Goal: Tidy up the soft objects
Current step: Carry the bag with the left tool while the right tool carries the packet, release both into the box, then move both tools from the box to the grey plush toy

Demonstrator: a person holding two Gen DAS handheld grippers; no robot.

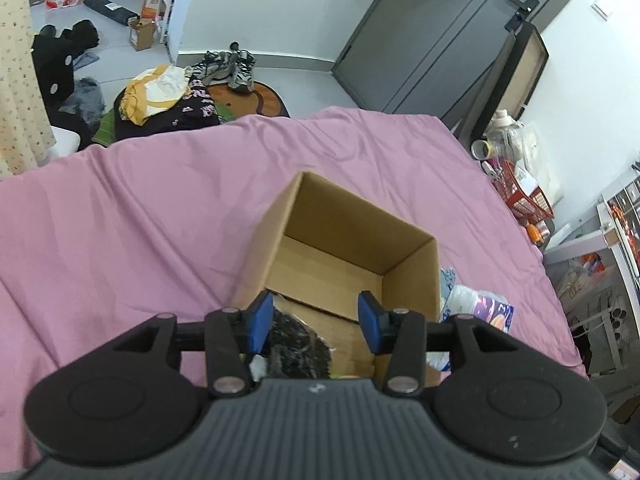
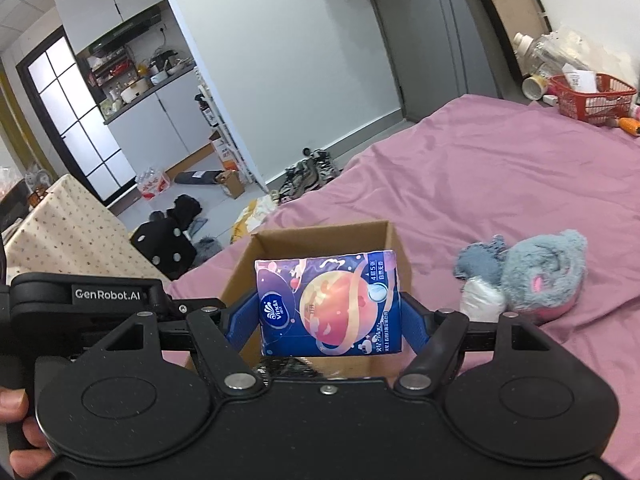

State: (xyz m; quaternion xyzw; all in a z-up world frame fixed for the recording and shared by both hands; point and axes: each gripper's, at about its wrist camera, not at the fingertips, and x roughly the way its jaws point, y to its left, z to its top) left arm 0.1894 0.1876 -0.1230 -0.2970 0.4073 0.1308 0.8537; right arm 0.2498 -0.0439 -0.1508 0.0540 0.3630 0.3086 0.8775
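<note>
An open cardboard box (image 1: 340, 236) stands on the pink bedsheet. My left gripper (image 1: 316, 320) hangs over its near end, jaws open. Under them, a dark fuzzy item in clear wrap (image 1: 298, 346) lies on the box floor, free of the pads. My right gripper (image 2: 326, 314) is shut on a purple tissue pack (image 2: 328, 304) with an orange planet print, held upright over the near edge of the box (image 2: 320, 232). A blue-grey plush toy (image 2: 540, 276) and a white packet (image 2: 480, 298) lie on the sheet to the right of the box.
Purple and white soft packs (image 1: 484, 308) lie against the box's right wall. A red basket (image 2: 588, 96) and bottles stand past the bed's far right corner. Clothes and shoes (image 1: 228, 68) litter the floor beyond the bed. A hand (image 2: 16, 420) grips the left tool's handle.
</note>
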